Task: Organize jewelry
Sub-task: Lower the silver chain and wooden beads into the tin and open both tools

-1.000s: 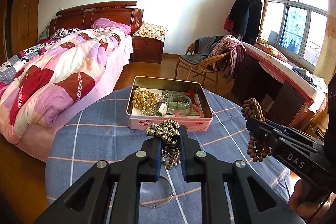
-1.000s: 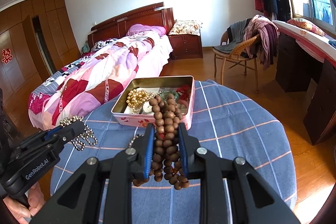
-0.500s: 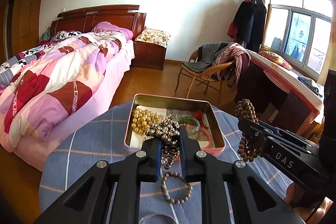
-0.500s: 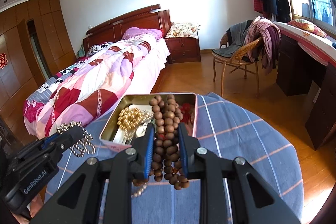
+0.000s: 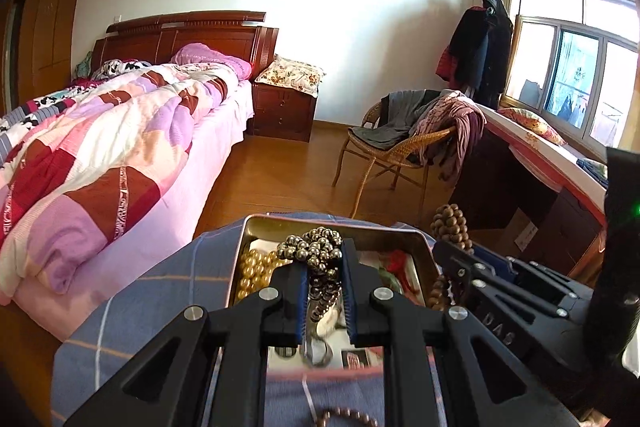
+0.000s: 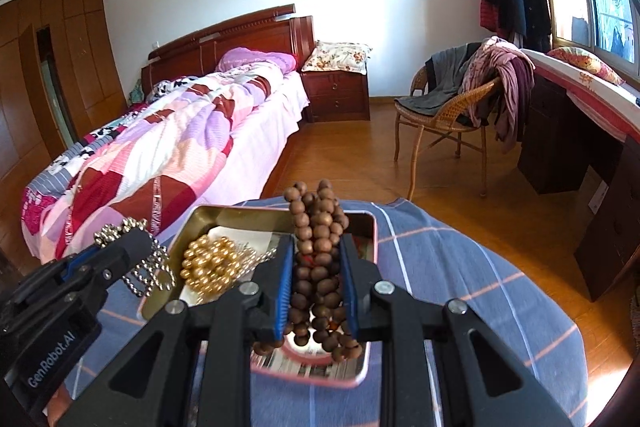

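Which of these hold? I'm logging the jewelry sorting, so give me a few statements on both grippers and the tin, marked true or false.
1. The left gripper holds dark metallic beads. True.
2. The right gripper is empty. False: its jaws are shut on brown wooden beads.
3. The tin already contains gold beads. True.
4. The tin sits on the bed. False: it sits on a blue checked cloth.

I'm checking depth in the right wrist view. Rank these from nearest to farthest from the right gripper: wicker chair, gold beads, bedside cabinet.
1. Gold beads, left, in the tin beside the right gripper.
2. Wicker chair, right, across the floor.
3. Bedside cabinet, by the far wall.
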A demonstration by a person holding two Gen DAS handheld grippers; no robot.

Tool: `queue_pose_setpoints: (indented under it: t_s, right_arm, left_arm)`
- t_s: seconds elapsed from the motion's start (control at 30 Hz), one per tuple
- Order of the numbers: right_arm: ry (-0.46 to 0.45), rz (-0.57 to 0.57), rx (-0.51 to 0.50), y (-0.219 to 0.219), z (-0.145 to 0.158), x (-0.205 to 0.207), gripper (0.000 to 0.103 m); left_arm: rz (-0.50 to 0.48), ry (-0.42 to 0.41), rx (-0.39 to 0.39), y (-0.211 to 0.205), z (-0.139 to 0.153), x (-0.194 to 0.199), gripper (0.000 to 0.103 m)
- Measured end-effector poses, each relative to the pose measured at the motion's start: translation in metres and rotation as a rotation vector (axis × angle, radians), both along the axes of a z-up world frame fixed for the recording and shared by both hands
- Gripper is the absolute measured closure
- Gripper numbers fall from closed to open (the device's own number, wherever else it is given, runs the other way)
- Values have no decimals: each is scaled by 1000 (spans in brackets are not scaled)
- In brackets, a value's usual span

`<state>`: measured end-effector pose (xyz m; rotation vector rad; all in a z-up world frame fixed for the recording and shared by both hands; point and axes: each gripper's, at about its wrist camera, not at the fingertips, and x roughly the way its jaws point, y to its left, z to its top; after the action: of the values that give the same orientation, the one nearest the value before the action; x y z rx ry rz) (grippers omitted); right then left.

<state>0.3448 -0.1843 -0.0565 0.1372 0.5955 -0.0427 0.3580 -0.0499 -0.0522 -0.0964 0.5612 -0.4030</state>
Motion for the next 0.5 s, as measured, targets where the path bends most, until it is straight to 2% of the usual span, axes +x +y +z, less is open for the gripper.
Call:
queue_pose_setpoints:
  t_s: [0.3, 0.5]
  right_arm:
    - [87, -9, -21, 0, -29, 42, 78]
    - [104, -5, -57, 2, -41, 45, 77]
  left_arm:
    - [-2, 54, 21, -17, -22, 29, 89]
    - [13, 94, 50, -20, -38, 33, 89]
